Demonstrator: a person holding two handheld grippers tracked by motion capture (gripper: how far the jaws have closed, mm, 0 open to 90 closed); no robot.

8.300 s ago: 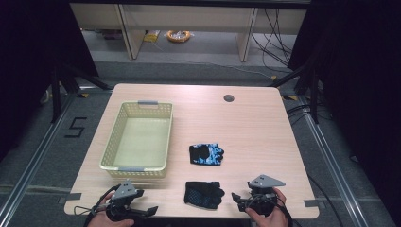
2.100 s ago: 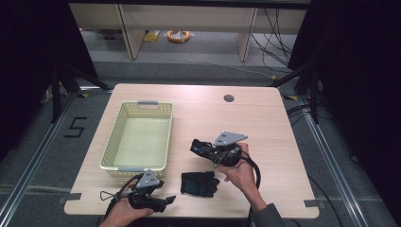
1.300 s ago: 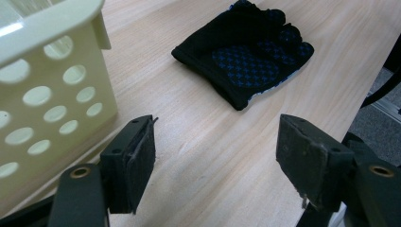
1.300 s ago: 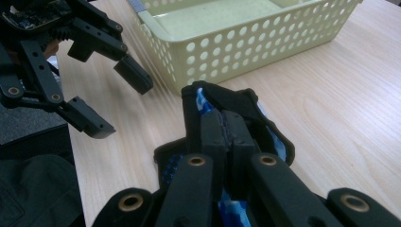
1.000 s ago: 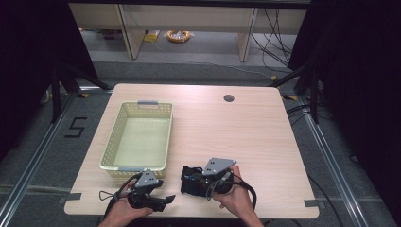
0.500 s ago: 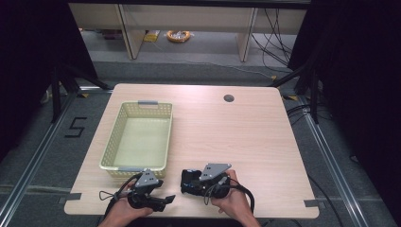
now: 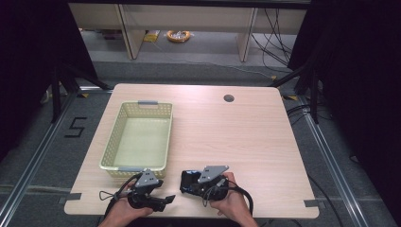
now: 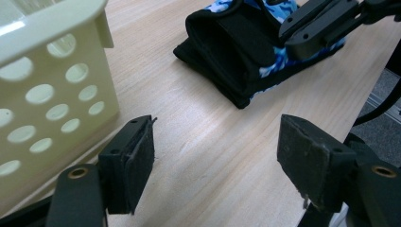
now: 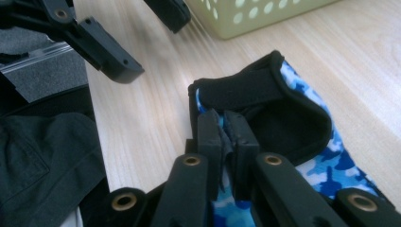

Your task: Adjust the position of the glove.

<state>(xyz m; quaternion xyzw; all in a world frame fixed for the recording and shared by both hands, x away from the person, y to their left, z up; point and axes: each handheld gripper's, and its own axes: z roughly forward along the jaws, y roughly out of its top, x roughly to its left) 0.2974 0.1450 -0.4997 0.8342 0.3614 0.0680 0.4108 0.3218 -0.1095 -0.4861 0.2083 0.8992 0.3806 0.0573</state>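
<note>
The right claw (image 9: 226,156) pinches a black-trimmed, blue camouflage glove (image 9: 302,137), while the left claw (image 8: 217,165) gapes empty.

Even, soft light falls from above on the table (image 7: 246,137), which reads bright and pale, while the surroundings on both sides sink into near-black. Shadows are faint and short (a thin one lies under the basket (image 7: 139,142) at its near edge). The high view is slightly soft and low in detail. In the left gripper view the near jaws blur a little; the glove (image 8: 246,52) shows sharper. No strong glare appears.
</note>
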